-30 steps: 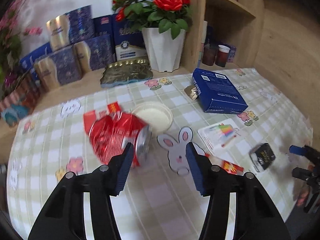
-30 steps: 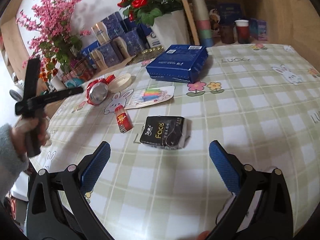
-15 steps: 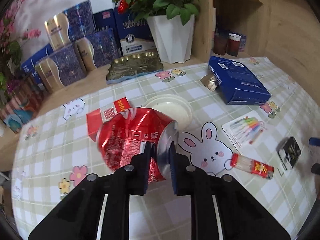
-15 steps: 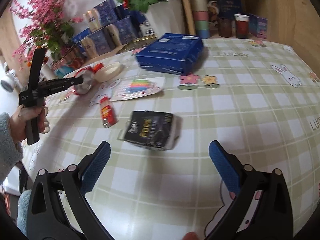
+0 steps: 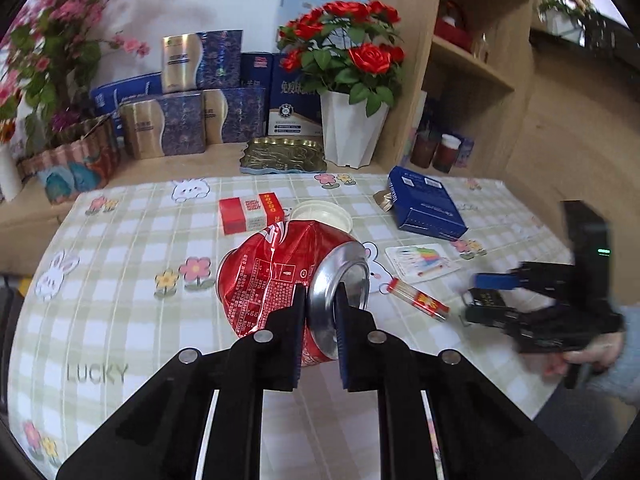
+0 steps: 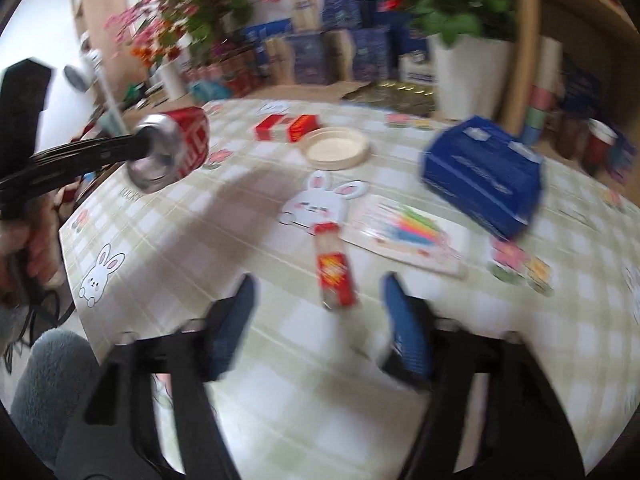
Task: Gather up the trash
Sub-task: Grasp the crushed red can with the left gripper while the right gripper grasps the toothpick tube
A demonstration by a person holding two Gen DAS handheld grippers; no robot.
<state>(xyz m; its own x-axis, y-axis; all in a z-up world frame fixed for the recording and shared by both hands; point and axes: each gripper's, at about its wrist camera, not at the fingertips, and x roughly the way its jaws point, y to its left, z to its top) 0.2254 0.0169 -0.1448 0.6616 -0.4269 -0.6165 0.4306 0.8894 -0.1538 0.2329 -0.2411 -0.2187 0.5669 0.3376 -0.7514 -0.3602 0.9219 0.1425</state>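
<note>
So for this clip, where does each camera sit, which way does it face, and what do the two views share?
Left wrist: on the left gripper, looking along its fingers across the checked table to the shelf; jaws shut on the crushed red can; the right gripper and hand show at right.
Right wrist: on the right gripper, blurred, jaws open, facing the red tube; the left gripper and hand at left.
Shared: can, white lid, blue box, tube.

Left hand-held gripper (image 5: 321, 312) pinching crushed can (image 5: 276, 276)
</note>
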